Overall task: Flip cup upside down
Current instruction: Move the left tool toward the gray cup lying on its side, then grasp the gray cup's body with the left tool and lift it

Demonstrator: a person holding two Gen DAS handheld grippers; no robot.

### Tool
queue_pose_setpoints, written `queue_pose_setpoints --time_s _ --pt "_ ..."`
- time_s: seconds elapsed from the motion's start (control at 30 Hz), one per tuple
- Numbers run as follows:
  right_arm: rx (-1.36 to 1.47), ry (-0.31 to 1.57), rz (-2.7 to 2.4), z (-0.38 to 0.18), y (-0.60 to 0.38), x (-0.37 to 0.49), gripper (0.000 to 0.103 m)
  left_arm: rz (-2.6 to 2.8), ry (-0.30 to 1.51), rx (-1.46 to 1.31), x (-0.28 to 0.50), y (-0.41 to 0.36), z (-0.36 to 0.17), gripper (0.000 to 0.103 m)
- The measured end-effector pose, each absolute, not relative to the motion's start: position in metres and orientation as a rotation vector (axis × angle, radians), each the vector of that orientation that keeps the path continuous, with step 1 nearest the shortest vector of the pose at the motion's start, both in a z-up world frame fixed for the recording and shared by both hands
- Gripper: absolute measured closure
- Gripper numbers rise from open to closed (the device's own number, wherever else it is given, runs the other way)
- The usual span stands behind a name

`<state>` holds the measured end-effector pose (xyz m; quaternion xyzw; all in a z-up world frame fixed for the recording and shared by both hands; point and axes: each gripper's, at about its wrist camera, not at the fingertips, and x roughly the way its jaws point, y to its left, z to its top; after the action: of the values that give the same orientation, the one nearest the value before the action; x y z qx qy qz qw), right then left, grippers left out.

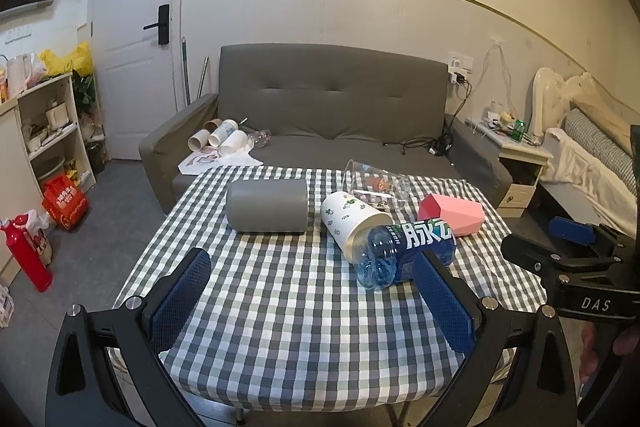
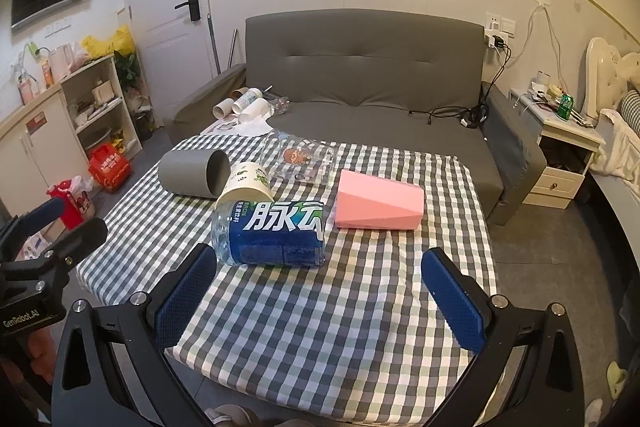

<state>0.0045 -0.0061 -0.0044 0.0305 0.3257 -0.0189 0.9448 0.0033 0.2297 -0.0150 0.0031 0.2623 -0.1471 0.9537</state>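
Note:
Several cups lie on their sides on the checked table (image 1: 280, 307) (image 2: 320, 327): a grey cup (image 1: 267, 206) (image 2: 192, 173), a white paper cup with green prints (image 1: 352, 223) (image 2: 246, 183), a clear plastic cup (image 1: 374, 185) (image 2: 300, 159), a pink faceted cup (image 1: 451, 214) (image 2: 378, 203) and a cut blue bottle (image 1: 404, 253) (image 2: 272, 233). My left gripper (image 1: 310, 295) is open and empty above the near table edge. My right gripper (image 2: 320, 291) is open and empty, just short of the blue bottle.
A grey sofa (image 1: 332, 107) (image 2: 360, 67) with more cups stands behind the table. A shelf unit (image 1: 48, 131) and red bottle (image 1: 26, 255) are at the left. A nightstand (image 2: 560, 155) and bed stand at the right. The other gripper shows at each view's side.

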Motion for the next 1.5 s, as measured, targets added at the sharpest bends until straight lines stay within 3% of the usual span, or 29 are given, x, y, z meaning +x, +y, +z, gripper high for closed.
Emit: queue_pose_setpoints --time_s 0.47,0.83,1.27,1.37,1.5 --pt "0.105 0.705 0.012 -0.007 -0.018 0.023 0.0 -0.333 0.53 0.112 0.035 0.245 -0.022 0.0" --pt "0.086 0.771 0.005 -0.036 -0.016 0.079 0.0 -0.507 0.462 0.765 0.12 0.213 -0.077 0.0" --pt "0.109 0.816 0.029 -0.059 -0.018 0.129 0.0 -0.741 0.496 1.027 0.189 0.167 -0.112 0.0" --pt "0.122 0.821 0.038 -0.064 -0.015 0.133 0.0 -0.771 0.561 1.026 0.201 0.168 -0.118 0.002" --pt "0.165 0.819 0.057 -0.07 -0.014 0.134 0.0 -0.757 0.585 1.02 0.207 0.169 -0.119 0.014"
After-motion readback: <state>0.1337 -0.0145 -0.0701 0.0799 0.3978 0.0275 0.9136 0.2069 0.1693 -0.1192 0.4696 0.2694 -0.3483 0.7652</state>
